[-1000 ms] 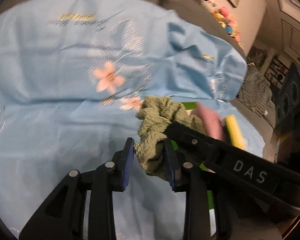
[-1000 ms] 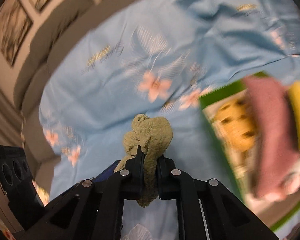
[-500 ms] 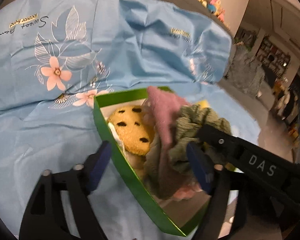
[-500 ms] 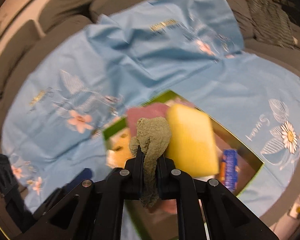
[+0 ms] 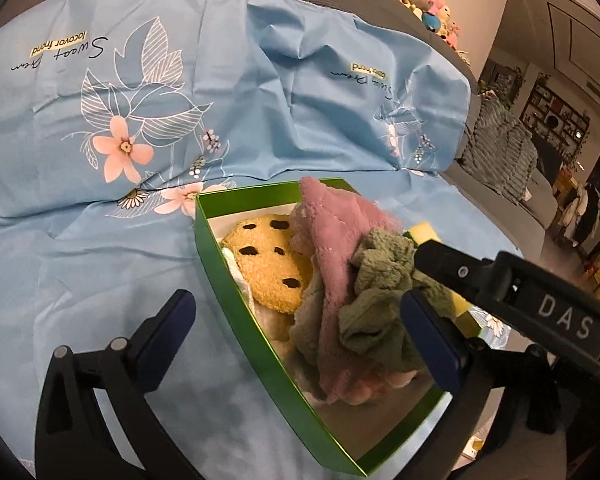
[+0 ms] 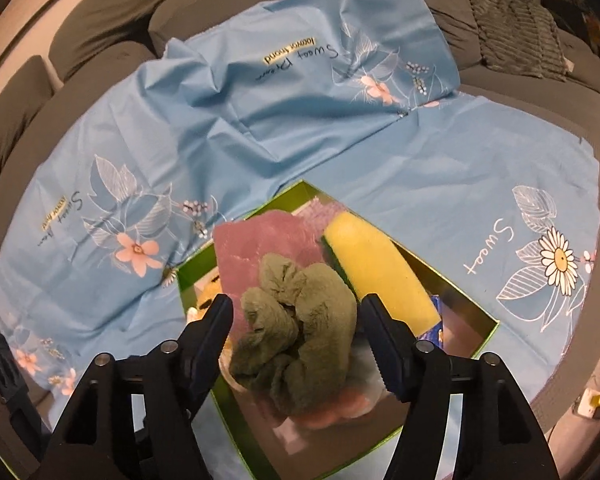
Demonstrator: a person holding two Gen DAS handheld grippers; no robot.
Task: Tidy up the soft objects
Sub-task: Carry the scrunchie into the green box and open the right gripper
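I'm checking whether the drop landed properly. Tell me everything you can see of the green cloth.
The green cloth is olive, nubbly like terry, crumpled into a loose bunch. It lies in the green box, on top of the pink towel and against the yellow sponge. The right gripper has just been opening; its fingers flank the cloth without pressing it.

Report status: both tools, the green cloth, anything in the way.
Left tool open, empty. Right tool jaws just opening, clear of green cloth. Cloth lies on pink towel in green box. Nothing in the way.
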